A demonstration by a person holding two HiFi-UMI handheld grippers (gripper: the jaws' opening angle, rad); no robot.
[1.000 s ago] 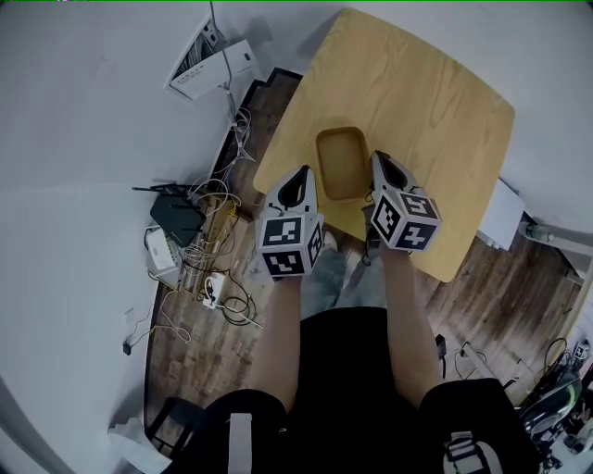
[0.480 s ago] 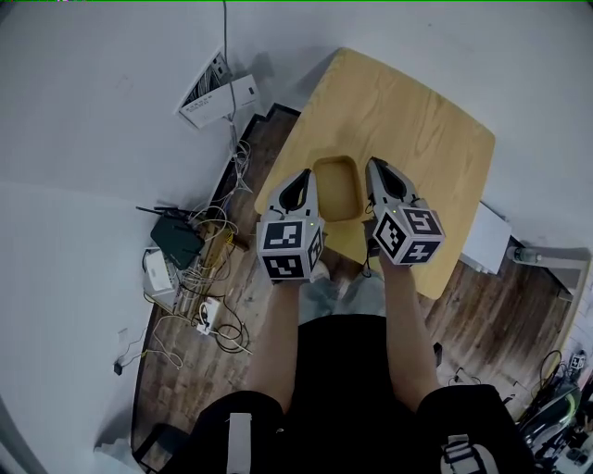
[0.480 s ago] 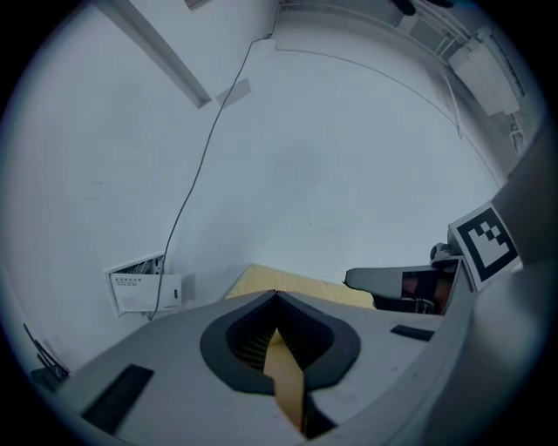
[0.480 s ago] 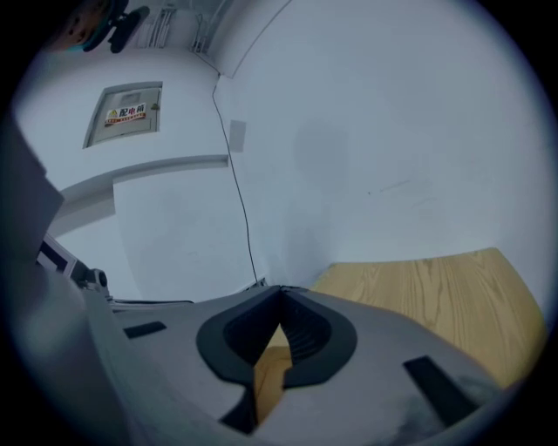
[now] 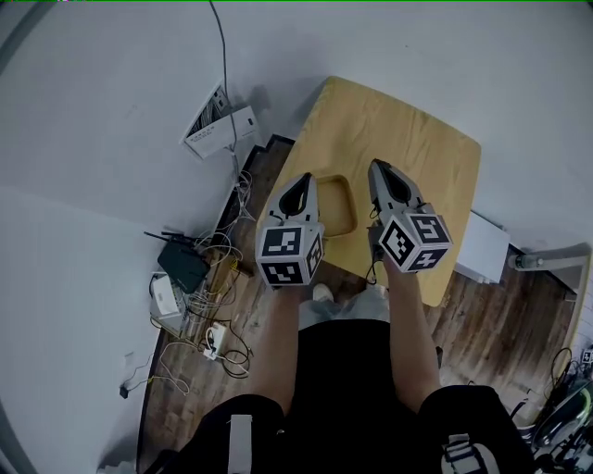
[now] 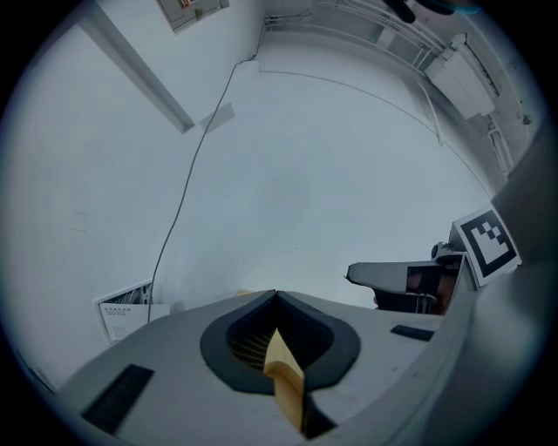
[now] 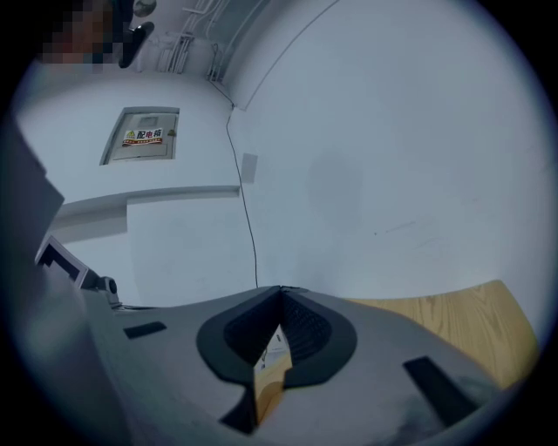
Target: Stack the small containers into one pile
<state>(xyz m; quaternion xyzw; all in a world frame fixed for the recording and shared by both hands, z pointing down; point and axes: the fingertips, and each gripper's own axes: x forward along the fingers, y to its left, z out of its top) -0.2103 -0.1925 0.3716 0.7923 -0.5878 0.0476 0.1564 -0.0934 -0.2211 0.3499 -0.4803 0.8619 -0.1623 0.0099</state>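
On the far wall's panel sign (image 7: 142, 135), 配电箱 is read beside a yellow mark. Red lettering on another wall label (image 6: 187, 5) is too small to be read. Only square patterns are shown on left gripper (image 5: 300, 179) and right gripper (image 5: 377, 168).

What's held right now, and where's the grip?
Nothing, apparently: left hand-held gripper and right hand-held gripper are shut; the container rests on the table between them.

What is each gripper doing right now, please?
Left gripper: shut on a thin tan edge, seemingly the container rim.
Right gripper: shut on a thin tan edge too.
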